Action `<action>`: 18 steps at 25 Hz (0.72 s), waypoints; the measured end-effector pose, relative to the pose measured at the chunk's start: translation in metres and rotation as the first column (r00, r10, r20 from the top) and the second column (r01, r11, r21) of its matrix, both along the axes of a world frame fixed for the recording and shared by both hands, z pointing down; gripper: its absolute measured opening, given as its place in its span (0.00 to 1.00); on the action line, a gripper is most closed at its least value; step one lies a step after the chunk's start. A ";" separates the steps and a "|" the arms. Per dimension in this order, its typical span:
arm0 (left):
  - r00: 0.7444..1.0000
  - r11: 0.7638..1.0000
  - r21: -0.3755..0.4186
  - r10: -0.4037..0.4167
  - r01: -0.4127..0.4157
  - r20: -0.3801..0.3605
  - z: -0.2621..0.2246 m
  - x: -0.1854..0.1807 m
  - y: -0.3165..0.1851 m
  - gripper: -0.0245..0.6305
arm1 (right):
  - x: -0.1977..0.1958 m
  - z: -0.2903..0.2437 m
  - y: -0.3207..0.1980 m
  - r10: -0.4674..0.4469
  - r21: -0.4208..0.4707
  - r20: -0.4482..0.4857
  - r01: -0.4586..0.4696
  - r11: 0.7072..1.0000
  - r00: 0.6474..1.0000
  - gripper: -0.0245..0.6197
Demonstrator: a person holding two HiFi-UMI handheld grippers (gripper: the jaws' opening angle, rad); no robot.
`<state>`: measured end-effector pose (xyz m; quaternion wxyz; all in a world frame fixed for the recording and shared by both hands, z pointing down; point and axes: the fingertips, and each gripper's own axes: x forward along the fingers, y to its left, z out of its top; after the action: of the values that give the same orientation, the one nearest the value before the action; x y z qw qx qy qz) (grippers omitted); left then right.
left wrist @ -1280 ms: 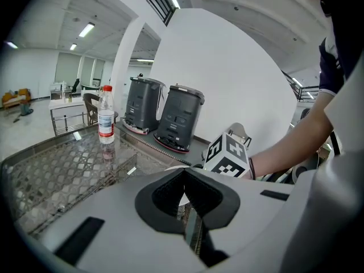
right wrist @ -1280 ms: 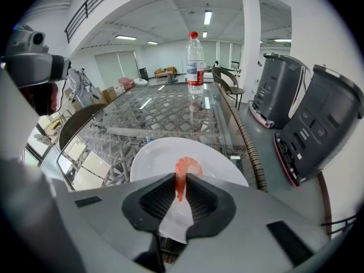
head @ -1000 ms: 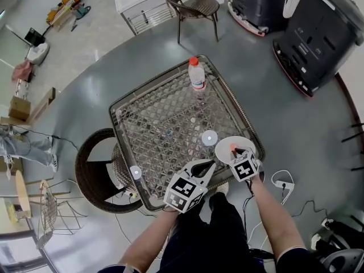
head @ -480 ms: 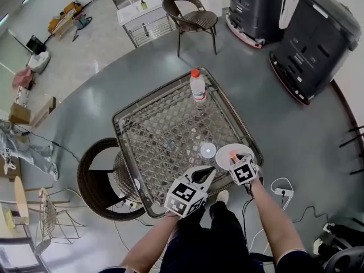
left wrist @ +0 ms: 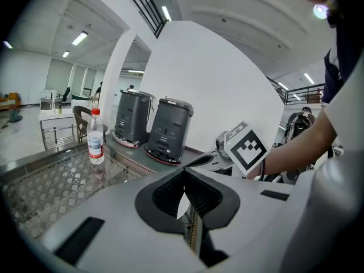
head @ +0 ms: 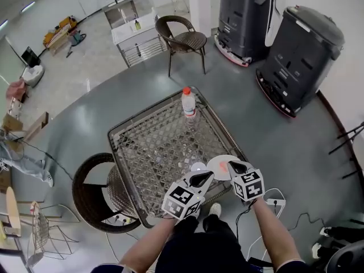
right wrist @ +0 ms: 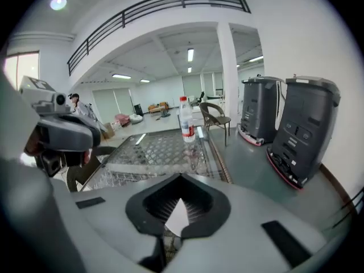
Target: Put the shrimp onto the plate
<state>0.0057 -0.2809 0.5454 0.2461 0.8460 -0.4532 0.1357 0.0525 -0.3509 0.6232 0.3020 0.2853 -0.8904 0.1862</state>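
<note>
Table's (head: 153, 147) near edge: plate (head: 214, 169) w/ shrimp (head: 222, 165); L gripper (head: 208, 174), R gripper (head: 231, 164) closed, empty.

Table (head: 149, 144) open across its middle and left; obstacles: the upright bottle (head: 188, 102) at the far edge, and the plate (head: 218, 169) with a small white disc (head: 197, 166) just beside it at the near right corner.

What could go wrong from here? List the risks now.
1. The round white plate sits by the glass-topped wicker table's near corner; the shut right gripper beside it could nudge it over the edge.
2. The small orange shrimp lies loose on that plate; a knock might slide it off.
</note>
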 end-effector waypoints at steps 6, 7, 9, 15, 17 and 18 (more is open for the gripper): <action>1.000 0.998 0.057 0.016 -0.015 -0.014 -0.024 0.006 -0.013 0.05 | 0.012 -0.069 -0.014 0.070 0.085 0.173 -0.086 0.993 0.982 0.05; 1.000 0.998 0.067 0.019 -0.018 -0.015 -0.029 0.006 -0.015 0.05 | 0.014 -0.081 -0.015 0.074 0.104 0.191 -0.095 0.990 0.979 0.05; 1.000 0.996 0.084 0.023 -0.022 -0.019 -0.039 0.007 -0.017 0.05 | 0.018 -0.101 -0.016 0.077 0.135 0.220 -0.109 0.985 0.972 0.05; 0.998 0.990 0.136 0.049 -0.044 -0.032 -0.068 0.017 -0.021 0.05 | 0.028 -0.149 -0.010 0.062 0.213 0.281 -0.126 0.969 0.958 0.05; 0.998 0.987 0.153 0.060 -0.054 -0.034 -0.077 0.020 -0.021 0.05 | 0.030 -0.163 -0.006 0.050 0.237 0.300 -0.126 0.963 0.953 0.05; 0.997 0.985 0.161 0.065 -0.058 -0.035 -0.081 0.021 -0.021 0.05 | 0.031 -0.169 -0.005 0.045 0.248 0.310 -0.127 0.961 0.950 0.05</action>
<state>0.0271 -0.3023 0.4644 0.1823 0.8791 -0.4312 0.0896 0.0838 -0.3560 0.4540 0.1134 0.3301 -0.9294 0.1202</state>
